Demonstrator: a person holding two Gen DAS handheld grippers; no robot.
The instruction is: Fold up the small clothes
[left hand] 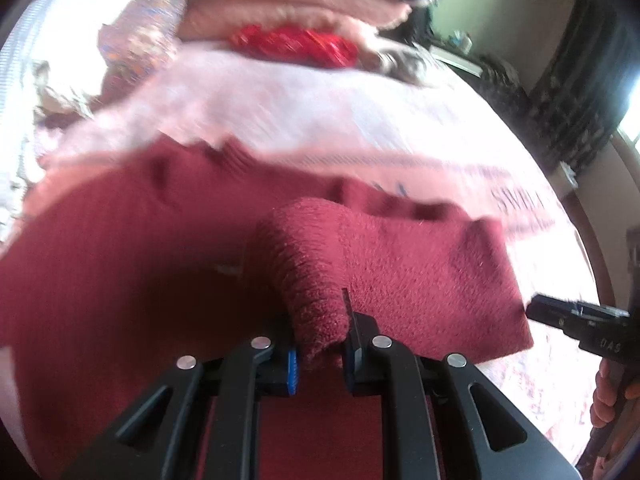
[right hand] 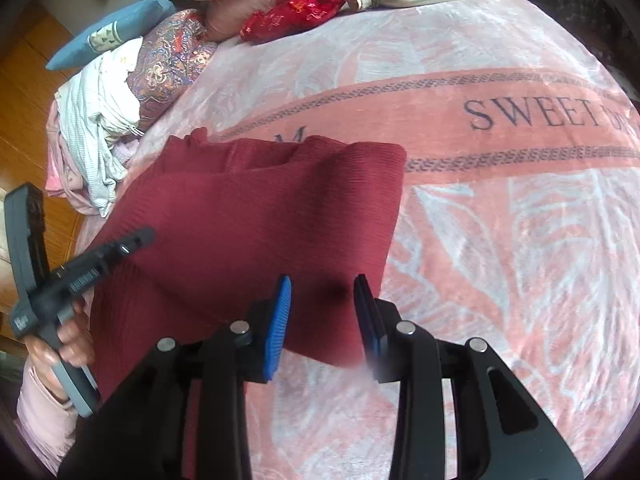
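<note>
Left claw (left hand: 320,344) pinches a raised fold of the maroon sweater (right hand: 256,216) lying on the pink bed blanket (right hand: 500,240), right claw (right hand: 322,312) wide, holding nothing, over the sweater's near edge.

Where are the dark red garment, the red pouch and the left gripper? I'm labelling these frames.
dark red garment (right hand: 256,216): right wrist view, middle of the spread knit.
red pouch (right hand: 294,14): right wrist view, centre of its shiny cloth.
left gripper (left hand: 320,344): left wrist view, between fingertips pinching a fold.

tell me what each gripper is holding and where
Left gripper pinches a bunched fold of the red sweater; right gripper is open, holding nothing.
</note>
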